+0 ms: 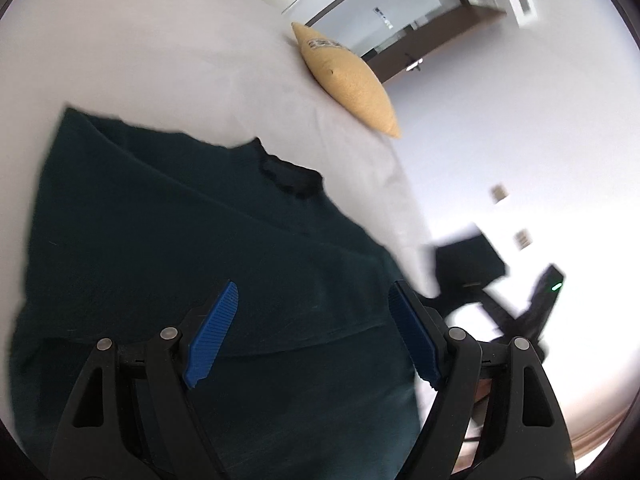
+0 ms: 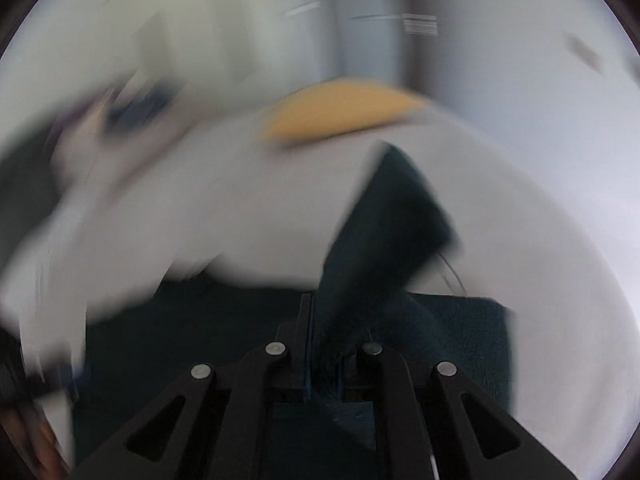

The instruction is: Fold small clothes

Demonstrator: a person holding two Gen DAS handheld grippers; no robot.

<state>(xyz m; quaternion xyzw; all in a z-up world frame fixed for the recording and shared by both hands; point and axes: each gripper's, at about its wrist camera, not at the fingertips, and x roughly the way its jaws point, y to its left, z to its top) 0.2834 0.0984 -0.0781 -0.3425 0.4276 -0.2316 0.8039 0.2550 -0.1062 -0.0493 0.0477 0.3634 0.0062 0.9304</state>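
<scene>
Both views come from fisheye cameras riding on the handheld grippers, each looking forward along its own two fingers. The left wrist view sits close above a dark green garment (image 1: 192, 240), tilted downward and rolled, so the white bed (image 1: 160, 60) slants across the picture and the room wall and doorway lean at the upper right; the left gripper (image 1: 314, 332) fills the bottom edge. The right wrist view is lower and very near the same garment (image 2: 392, 220), facing across the bed (image 2: 240, 200), heavily blurred. Both views share the garment, the bed and a yellow pillow (image 1: 348, 80) (image 2: 344, 112) at the far side
</scene>
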